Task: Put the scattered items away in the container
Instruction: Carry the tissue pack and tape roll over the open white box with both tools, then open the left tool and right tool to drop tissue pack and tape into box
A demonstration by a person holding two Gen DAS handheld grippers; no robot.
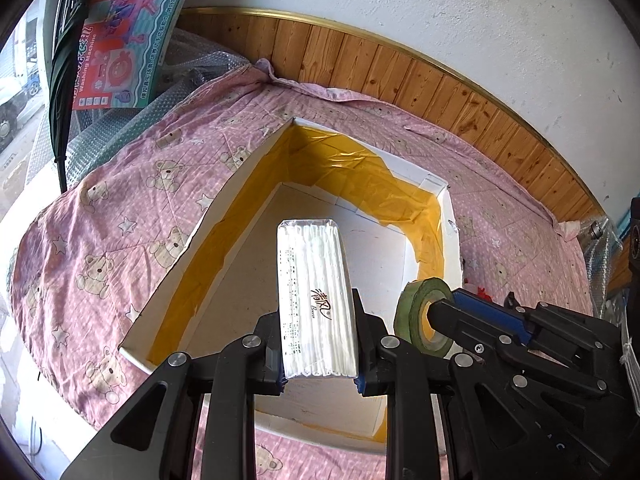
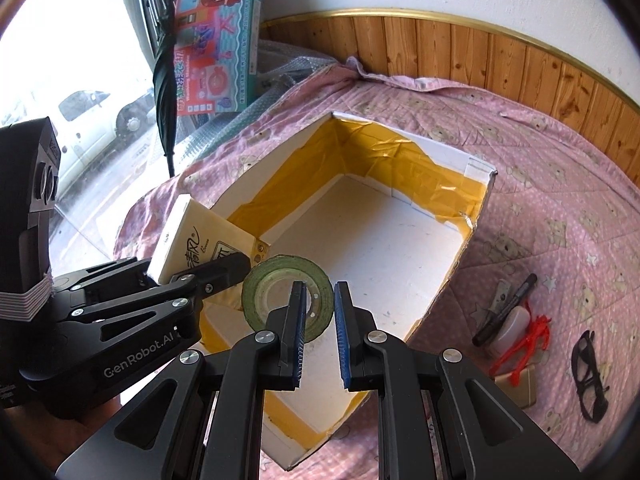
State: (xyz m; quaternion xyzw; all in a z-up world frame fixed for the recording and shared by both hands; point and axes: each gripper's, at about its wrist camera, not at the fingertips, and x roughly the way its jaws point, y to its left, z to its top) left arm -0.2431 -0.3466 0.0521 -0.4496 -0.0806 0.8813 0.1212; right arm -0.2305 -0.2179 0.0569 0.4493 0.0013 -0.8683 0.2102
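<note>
A white cardboard box [image 1: 224, 208] lined with yellow tape sits open on a pink bear-print cloth [image 1: 120, 208]. My left gripper [image 1: 318, 320] is shut on a white tissue pack [image 1: 316, 300], holding it over the box's near half. In the right wrist view the same pack [image 2: 192, 240] shows at the left, in the left gripper [image 2: 224, 264]. My right gripper [image 2: 320, 292] grips the wall of a green tape roll [image 2: 272, 276], one finger through its hole, above the box [image 2: 476, 224] near its front. From the left wrist view, the roll [image 1: 416, 304] and right gripper [image 1: 444, 304] hang by the box's right wall.
On the cloth right of the box lie a black marker [image 2: 506, 308], red glasses [image 2: 524, 340], black glasses [image 2: 592, 372] and a small gold box [image 2: 520, 384]. A toy box [image 2: 220, 40], a folded umbrella [image 2: 164, 76] and bubble wrap stand at the back left. Wood panelling runs behind.
</note>
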